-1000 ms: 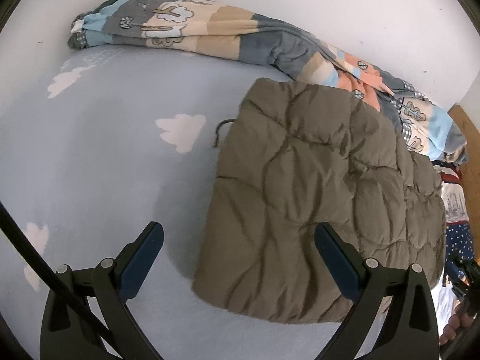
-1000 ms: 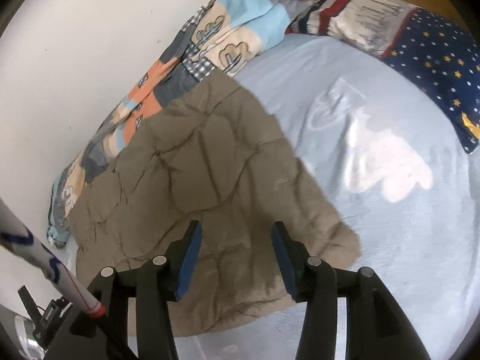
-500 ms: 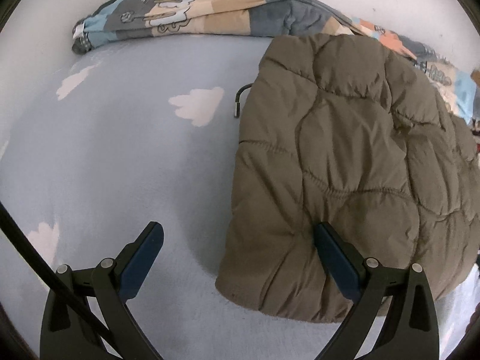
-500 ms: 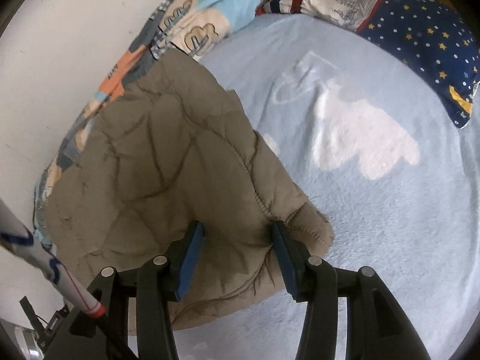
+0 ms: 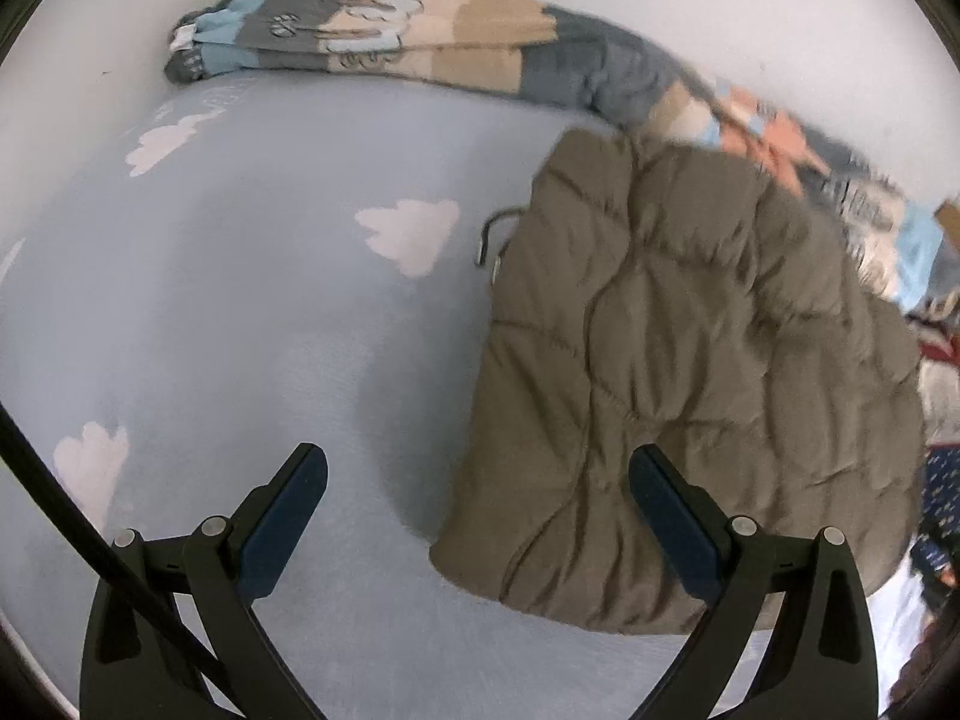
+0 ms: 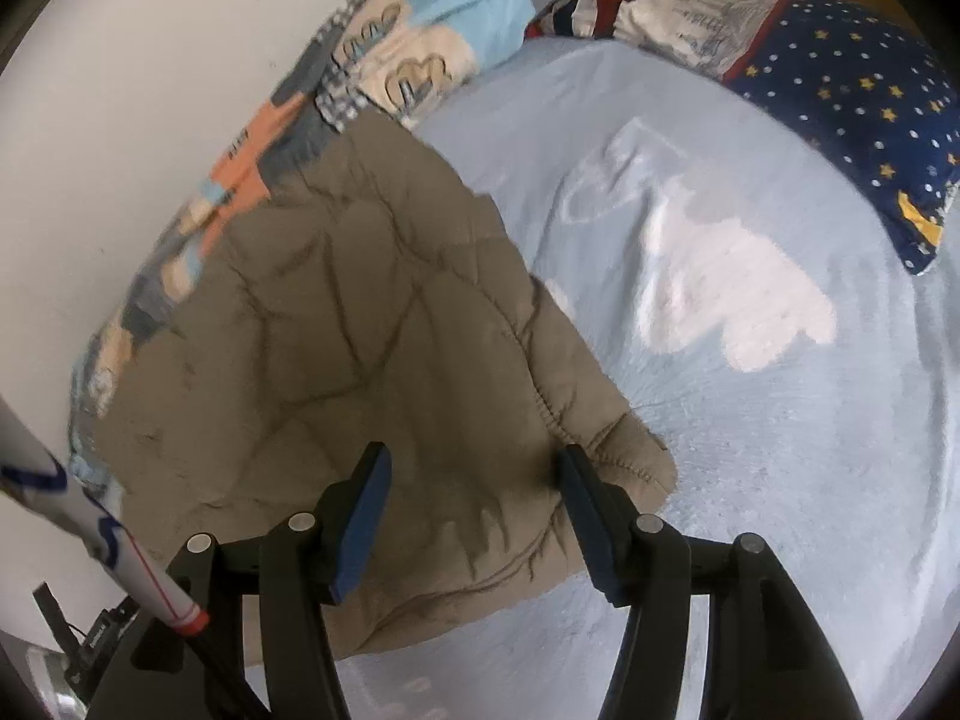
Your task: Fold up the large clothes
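Note:
An olive-brown quilted jacket (image 5: 678, 372) lies folded into a rough rectangle on the light blue bed sheet (image 5: 240, 312). A dark hanger hook (image 5: 489, 237) sticks out from its left edge. My left gripper (image 5: 477, 510) is open wide and empty, hovering over the jacket's near left corner. In the right wrist view the jacket (image 6: 336, 324) fills the left half. My right gripper (image 6: 471, 501) is open and empty, its fingers (image 6: 585, 507) low over the jacket's near right corner by a stitched cuff (image 6: 624, 450).
A patterned patchwork quilt (image 5: 420, 42) lies bunched along the white wall behind the jacket. A navy star-print pillow (image 6: 858, 96) and a striped printed cloth (image 6: 678, 6) lie at the bed's far right. The sheet carries white cloud prints (image 6: 738, 312).
The left gripper has drawn back, so the jacket looks smaller and sits further right. The right gripper has pulled back a little from the jacket's corner, jaws still open.

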{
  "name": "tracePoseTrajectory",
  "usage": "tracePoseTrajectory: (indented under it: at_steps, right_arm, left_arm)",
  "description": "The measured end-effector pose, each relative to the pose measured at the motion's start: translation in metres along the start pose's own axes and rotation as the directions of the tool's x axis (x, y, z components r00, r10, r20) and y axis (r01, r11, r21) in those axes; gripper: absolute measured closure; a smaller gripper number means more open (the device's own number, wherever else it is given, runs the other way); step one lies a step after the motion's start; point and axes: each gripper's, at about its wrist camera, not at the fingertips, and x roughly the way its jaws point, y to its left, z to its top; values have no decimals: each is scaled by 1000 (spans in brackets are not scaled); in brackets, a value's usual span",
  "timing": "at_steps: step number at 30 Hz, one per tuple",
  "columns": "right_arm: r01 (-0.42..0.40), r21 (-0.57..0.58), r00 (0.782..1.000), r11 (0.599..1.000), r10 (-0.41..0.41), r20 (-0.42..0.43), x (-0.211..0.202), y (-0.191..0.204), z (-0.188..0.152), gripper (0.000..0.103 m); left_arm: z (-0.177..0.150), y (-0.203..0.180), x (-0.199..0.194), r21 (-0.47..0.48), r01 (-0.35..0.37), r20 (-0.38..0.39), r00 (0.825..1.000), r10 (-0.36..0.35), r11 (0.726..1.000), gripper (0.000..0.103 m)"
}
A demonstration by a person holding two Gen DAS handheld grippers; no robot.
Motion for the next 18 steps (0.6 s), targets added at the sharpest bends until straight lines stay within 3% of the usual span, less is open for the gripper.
tracePoseTrajectory:
  at_steps: [7,13,18]
  right_arm:
    - [-99,27,995,995,99,11,-26,0,-9,42]
    - [-167,155,985,974,173,-24,-38,-15,-27,42]
    - [-138,203,990,969,141,-2,-60,-48,-43,42]
  left_arm:
    - [-12,9,-19,-46,2,7,1000,-2,999,2]
    - [-37,19,-42,-120,56,-22,998,-59,991,2]
    - [-64,38,-47,-179,67,-47,996,-77,982,2]
